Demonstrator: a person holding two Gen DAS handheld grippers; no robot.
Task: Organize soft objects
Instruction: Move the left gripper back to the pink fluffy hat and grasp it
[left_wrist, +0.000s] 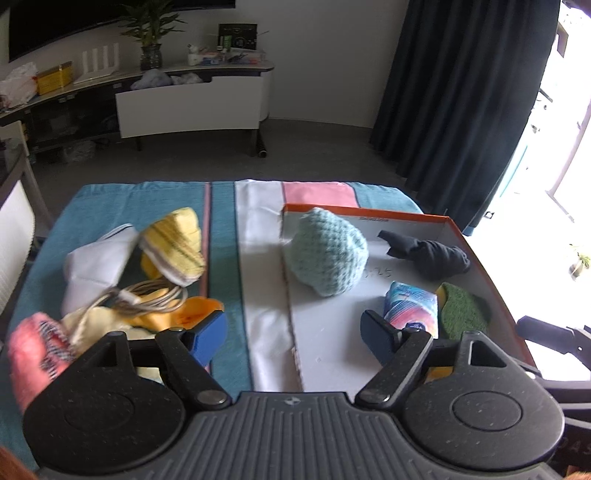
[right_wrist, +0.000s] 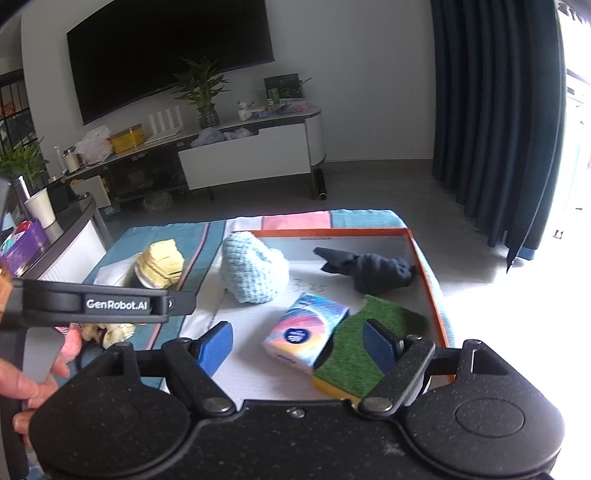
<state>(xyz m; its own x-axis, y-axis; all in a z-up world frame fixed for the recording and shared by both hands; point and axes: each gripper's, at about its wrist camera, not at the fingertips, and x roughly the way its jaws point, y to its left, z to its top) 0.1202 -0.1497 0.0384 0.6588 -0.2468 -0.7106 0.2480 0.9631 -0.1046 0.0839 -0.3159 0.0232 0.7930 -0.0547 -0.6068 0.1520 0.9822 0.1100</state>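
Evidently both tools are spread wide and empty — the left hand-held gripper (left_wrist: 293, 334) has its blue pads far apart with nothing between them, and the right hand-held gripper (right_wrist: 297, 345) is likewise wide open, gripping nothing.

At the centre right of the left wrist view sits an orange-rimmed box lid (left_wrist: 369, 213) on a striped towel (left_wrist: 177, 199). Inside the lid lie a pale blue knitted hat (left_wrist: 327, 251) near its upper left corner, a dark sock bundle (left_wrist: 428, 253) toward the upper right, a colourful tissue pack (left_wrist: 410, 308) lower down, and a green scouring sponge (left_wrist: 461, 312) just beside the pack on its right. The right pad of the left tool sits in front of the tissue pack.

Left of the lid, on the towel, is a loose pile — a yellow knitted piece (left_wrist: 175, 242), a white cloth (left_wrist: 98, 262), a coiled cable (left_wrist: 155, 295), an orange item (left_wrist: 192, 310) and a pink striped fabric (left_wrist: 35, 350) at the lower left edge, blurred.

From the right wrist view, the tissue pack (right_wrist: 306, 332) and the sponge (right_wrist: 365, 339) lie in the lower centre, between the open pads, with the hat (right_wrist: 253, 271) and sock bundle (right_wrist: 369, 271) above them.
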